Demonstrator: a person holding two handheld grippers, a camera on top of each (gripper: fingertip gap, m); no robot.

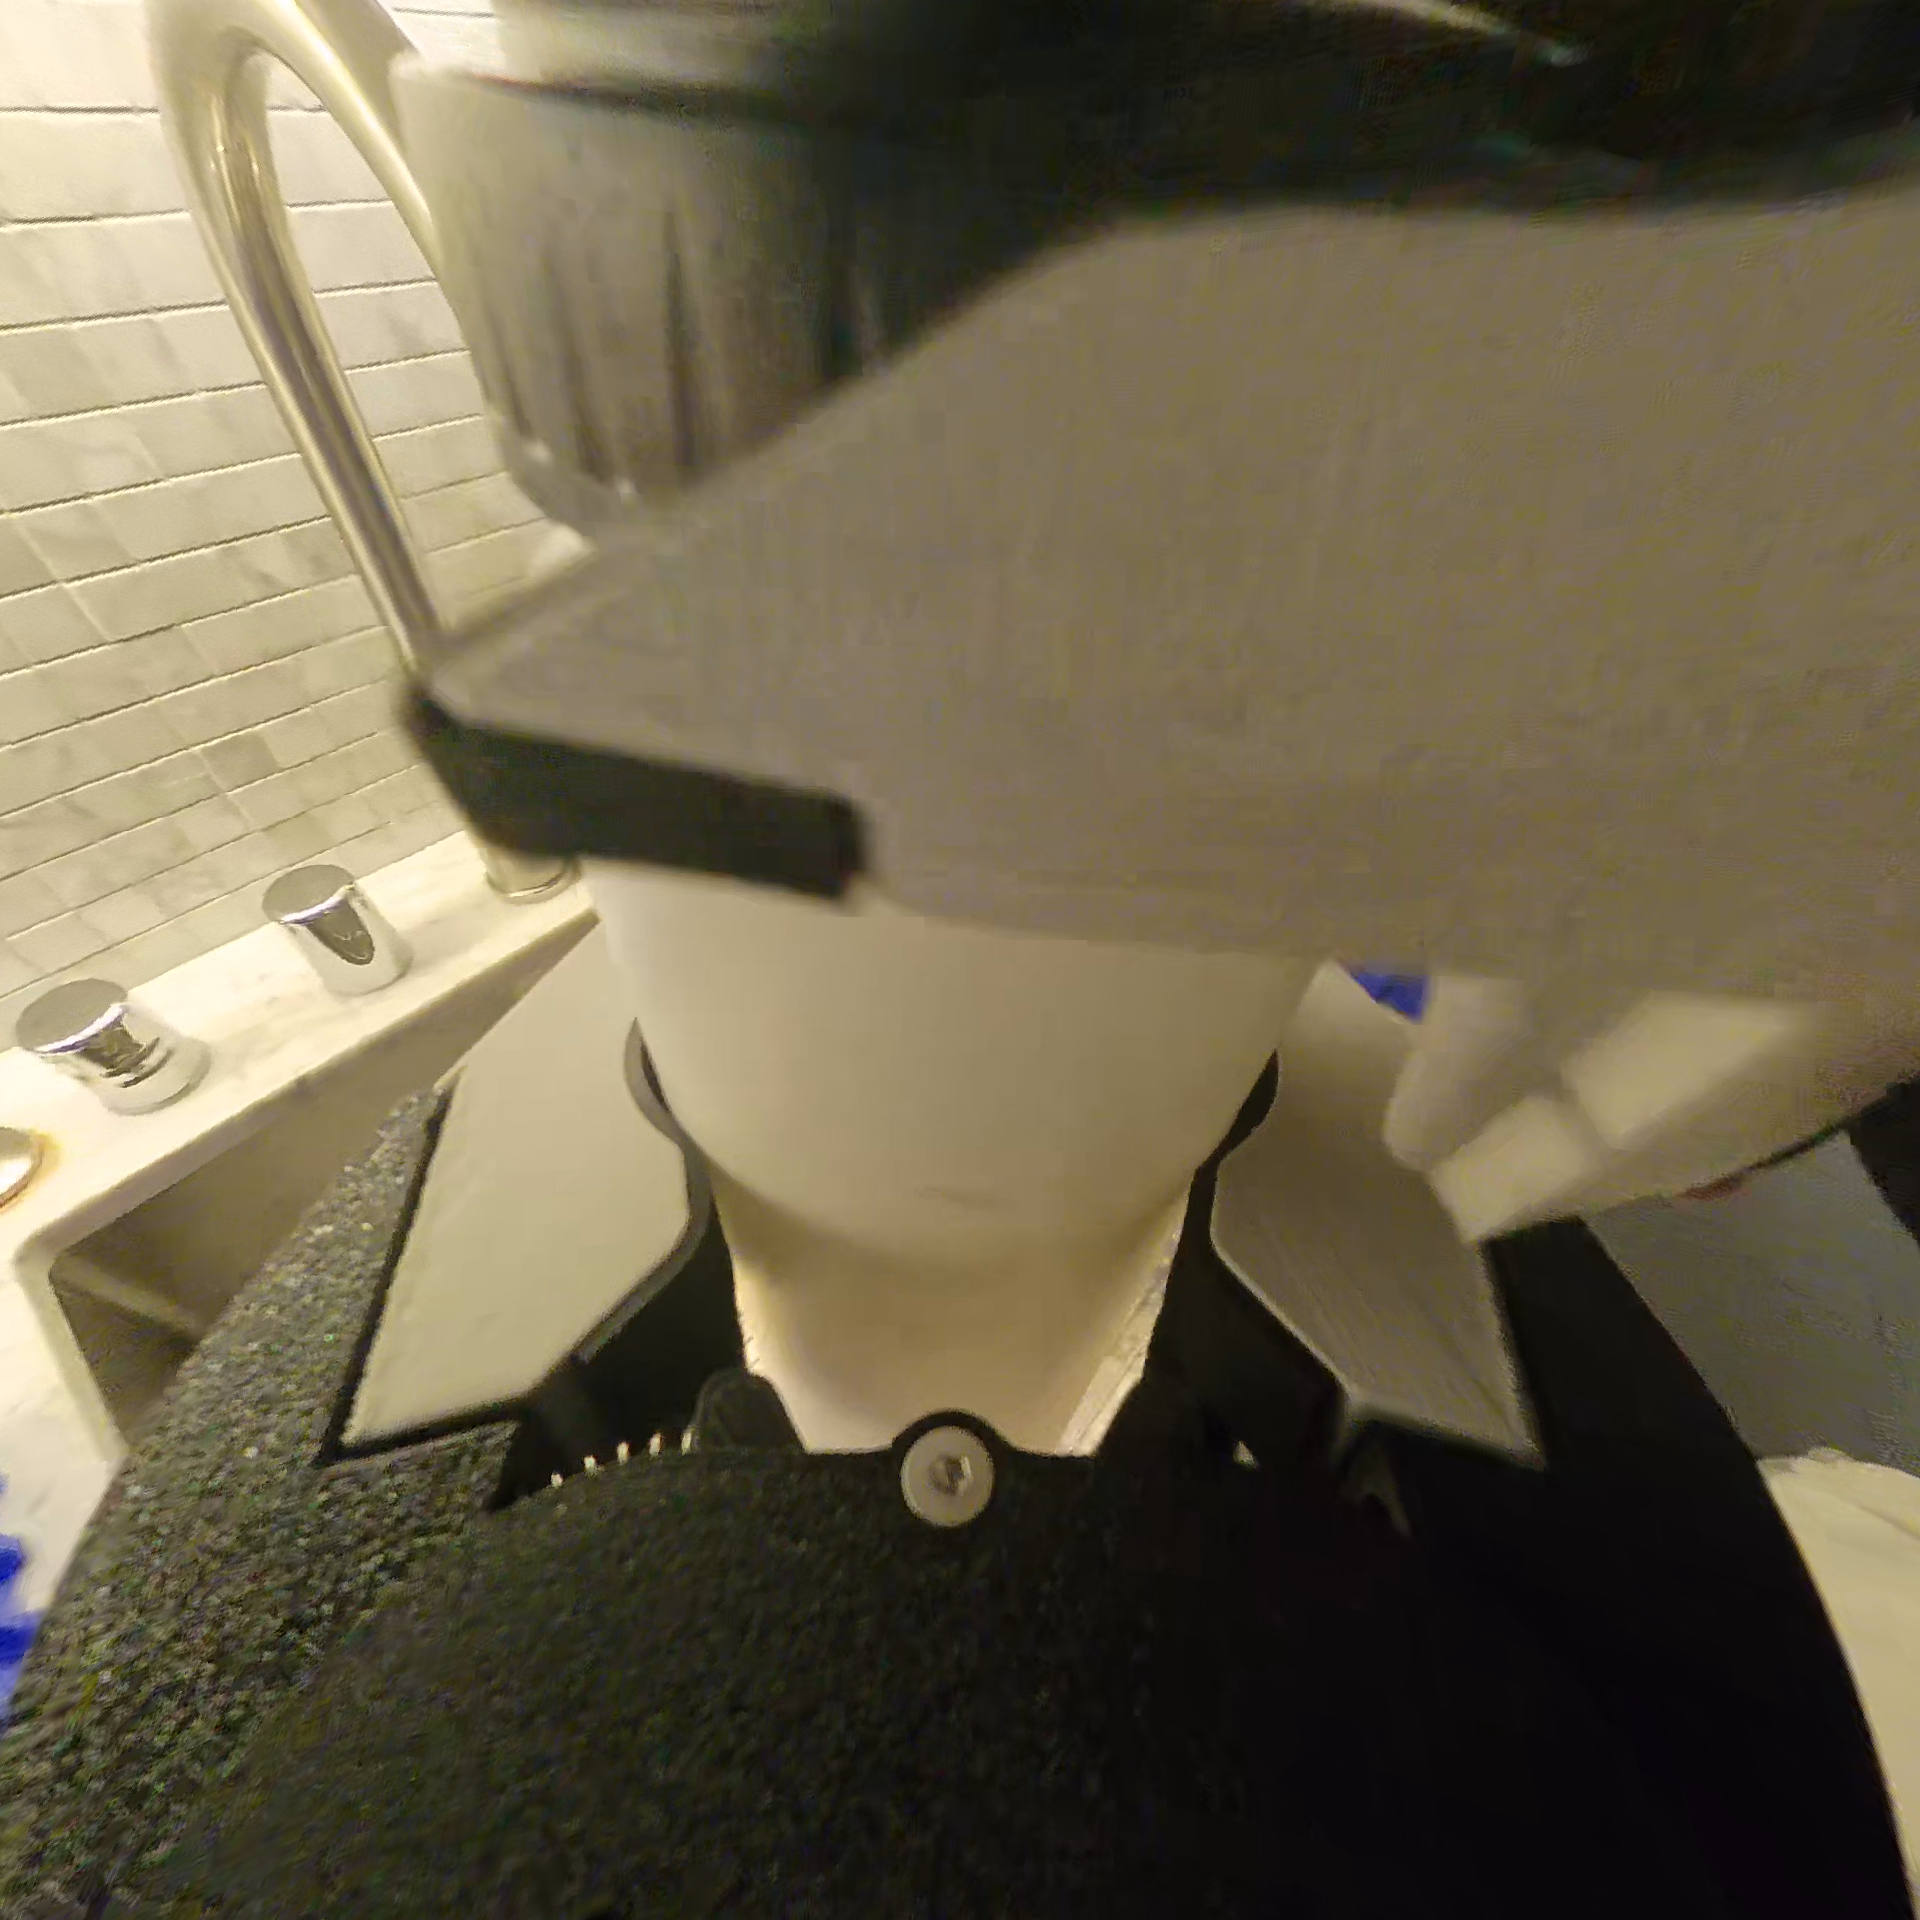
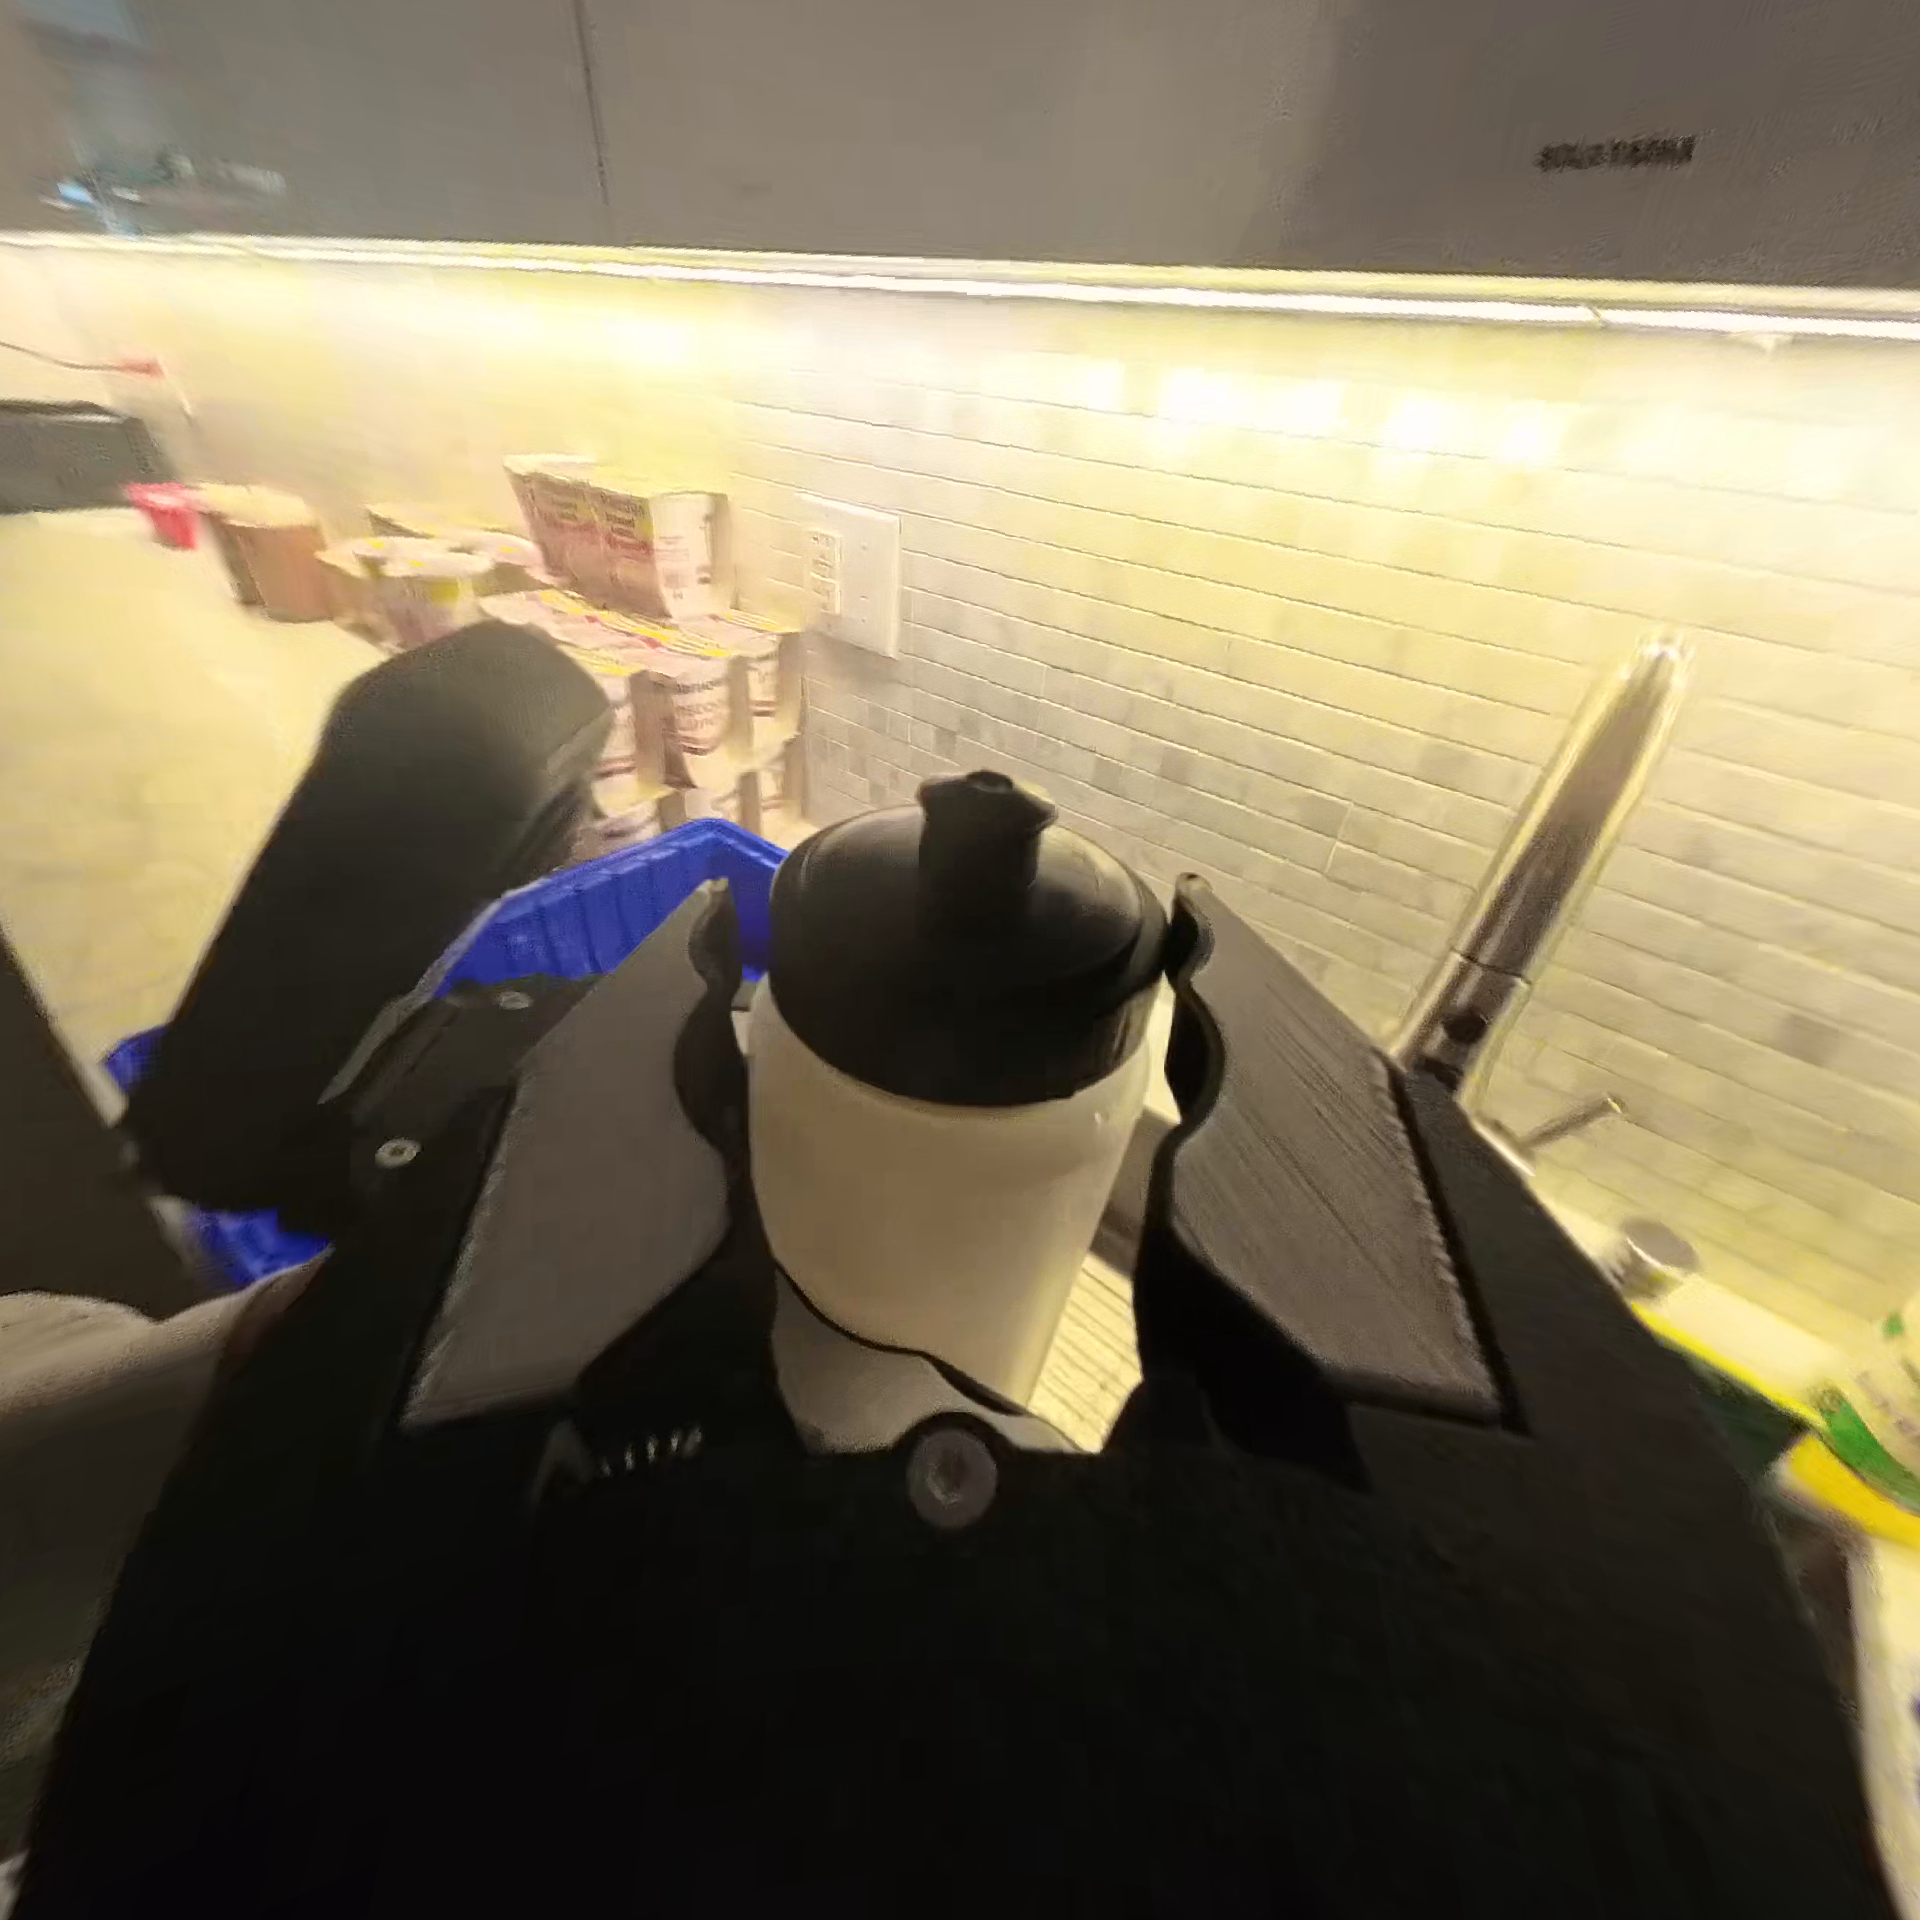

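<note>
Left gripper [image 1: 940,1226]: fingers closed on white bottle [image 1: 935,1091], low on its body.
Right gripper [image 2: 951,997]: fingers grip same bottle up at the black cap [image 2: 966,935]; spout points up.
Left view only: right gripper's grey finger [image 1: 1299,582] crossing the top, blurred; chrome faucet [image 1: 281,343]; two chrome knobs [image 1: 338,928] on the marble surface [image 1: 239,1013]; sink wall [image 1: 540,1122] behind the bottle.
Right view only: blue bin [image 2: 623,904]; stacked cartons [image 2: 665,644] by the tile wall [image 2: 1299,644]; wall switch plate [image 2: 852,571].
</note>
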